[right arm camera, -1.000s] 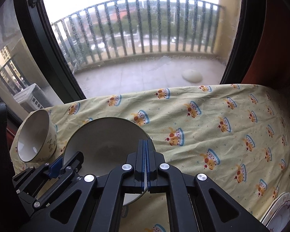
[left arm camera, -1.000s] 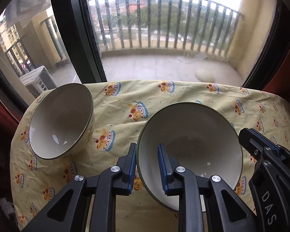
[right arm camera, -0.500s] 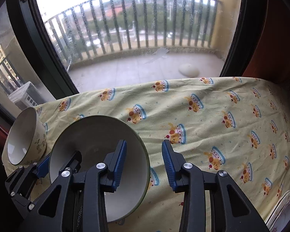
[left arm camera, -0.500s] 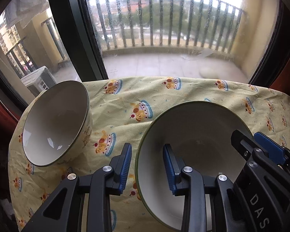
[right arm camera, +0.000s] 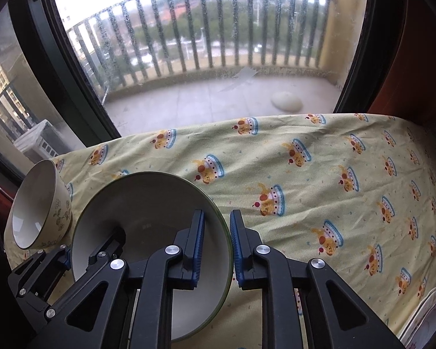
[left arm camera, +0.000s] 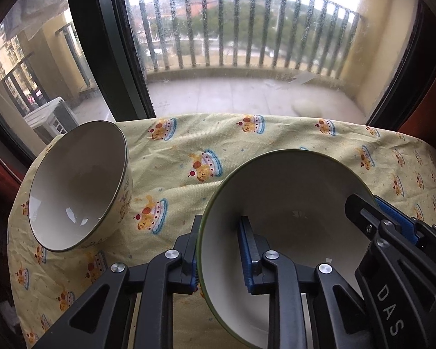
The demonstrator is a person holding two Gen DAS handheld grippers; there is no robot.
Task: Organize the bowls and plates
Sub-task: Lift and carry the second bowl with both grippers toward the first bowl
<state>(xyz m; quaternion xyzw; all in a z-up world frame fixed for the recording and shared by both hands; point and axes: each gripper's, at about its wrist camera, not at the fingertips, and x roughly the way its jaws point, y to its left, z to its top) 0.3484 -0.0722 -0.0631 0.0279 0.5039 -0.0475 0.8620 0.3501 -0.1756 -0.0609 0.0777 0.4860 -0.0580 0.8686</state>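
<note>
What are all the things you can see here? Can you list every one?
big bowl: one, white with a green rim, on the near part of the tablecloth, tipped up
small bowl: one, cream with a leaf pattern, at the left end of the table, tilted
plate: one, white with a pattern, at the near right corner, mostly cut off
tablecloth: one, yellow with cake pictures, covering the table
railing: one, grey, outside on the balcony
left gripper: one, black with blue pads, shut on the big bowl's left rim
right gripper: one, black with blue pads, jaws closing with the big bowl's right rim between them
</note>
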